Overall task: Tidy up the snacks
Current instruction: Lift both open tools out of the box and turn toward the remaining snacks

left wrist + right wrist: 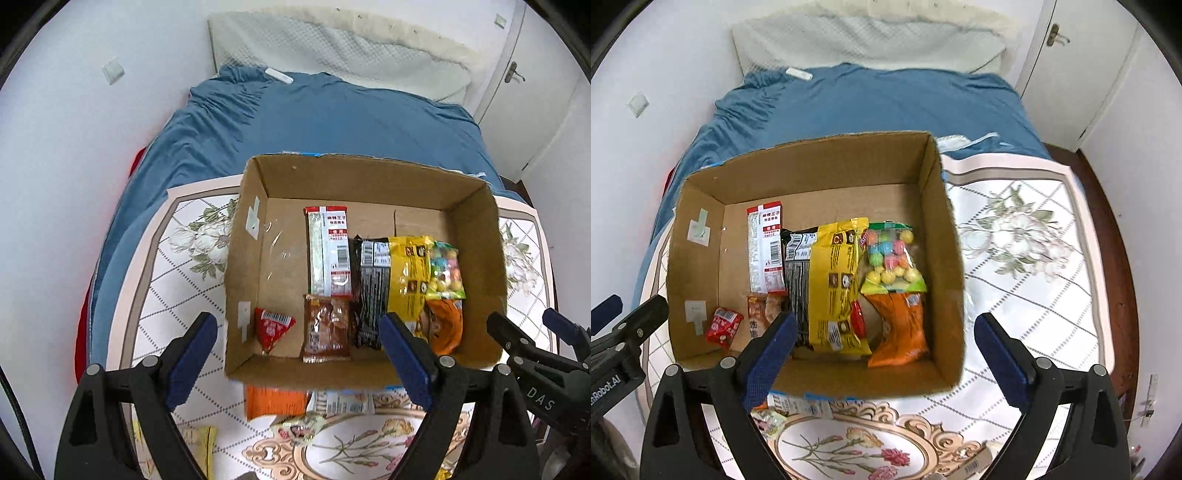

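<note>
Cardboard box (pixel 476 236), open-topped, sat on a floral quilt (pixel 173 295) at the foot of a bed with a blue cover (pixel 314 118); it was the largest item and the sorting destination. Step judged: between placements, with both grippers empty above the box's near edge and more snacks waiting outside it.

Contents, largest first:
- Yellow bag (pixel 833 280), lying lengthwise, overlapping the black packet (pixel 796 273) beside it.
- Red-and-white long packet (pixel 766 247), flat on the floor of the box, left of the black one.
- Bag of coloured candy balls (pixel 892 258), touching the yellow bag, with an orange packet (pixel 901 332) just below it.
- Brown clear-wrapped snack (pixel 327 330) near the front wall.
- Small red triangular packet (pixel 273 326), alone by the left wall.

Outside the box, on the quilt just in front: an orange pack (pixel 275 400), a white-labelled packet (pixel 341 402), a small pale wrapped sweet (pixel 299 430) and a yellow item (pixel 201 443), partly hidden.

Left gripper (pixel 297 358): fingers spread wide, nothing between them. Right gripper (pixel 886 354): likewise spread, pinching nothing.

Next move, as a judgement: lower a gripper to one loose snack in front, close on it, and carry it to the bare left half of the box floor.
</note>
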Available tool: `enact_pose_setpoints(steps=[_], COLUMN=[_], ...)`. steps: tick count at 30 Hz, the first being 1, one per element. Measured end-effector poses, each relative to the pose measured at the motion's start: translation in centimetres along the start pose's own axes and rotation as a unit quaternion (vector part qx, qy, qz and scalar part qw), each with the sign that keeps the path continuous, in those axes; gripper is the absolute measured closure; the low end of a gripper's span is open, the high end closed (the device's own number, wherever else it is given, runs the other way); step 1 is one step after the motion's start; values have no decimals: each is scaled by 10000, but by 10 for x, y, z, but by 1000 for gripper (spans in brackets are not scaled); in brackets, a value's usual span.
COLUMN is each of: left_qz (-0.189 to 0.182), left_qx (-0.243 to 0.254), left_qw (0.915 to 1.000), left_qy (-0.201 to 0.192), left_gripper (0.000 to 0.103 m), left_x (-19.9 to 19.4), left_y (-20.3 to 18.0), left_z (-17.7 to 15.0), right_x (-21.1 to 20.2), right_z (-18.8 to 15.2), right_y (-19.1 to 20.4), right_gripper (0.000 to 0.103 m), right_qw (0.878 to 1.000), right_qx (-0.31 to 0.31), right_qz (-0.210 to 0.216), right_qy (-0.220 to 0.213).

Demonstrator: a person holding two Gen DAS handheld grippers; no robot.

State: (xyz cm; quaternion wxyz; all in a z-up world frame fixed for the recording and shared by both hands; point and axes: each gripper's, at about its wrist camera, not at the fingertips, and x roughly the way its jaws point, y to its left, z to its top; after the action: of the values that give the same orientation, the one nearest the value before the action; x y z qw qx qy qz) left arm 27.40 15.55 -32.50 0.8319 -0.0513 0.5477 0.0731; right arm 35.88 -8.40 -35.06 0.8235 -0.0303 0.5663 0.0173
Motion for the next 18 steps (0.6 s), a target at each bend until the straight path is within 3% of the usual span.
enact_pose_setpoints(steps=[18], left_qz=[26], left_qx=[10], left_qw=[9995], left_qy=[-302], left_gripper=[13], left_x=[-75], left_y=[-5], left_z=[-74], right_x=[-96], right_z=[-85], right_y=[-12], right_gripper=[4], right_qw=[9989], right_qx=[136], right_qz=[238], right_qy=[-391])
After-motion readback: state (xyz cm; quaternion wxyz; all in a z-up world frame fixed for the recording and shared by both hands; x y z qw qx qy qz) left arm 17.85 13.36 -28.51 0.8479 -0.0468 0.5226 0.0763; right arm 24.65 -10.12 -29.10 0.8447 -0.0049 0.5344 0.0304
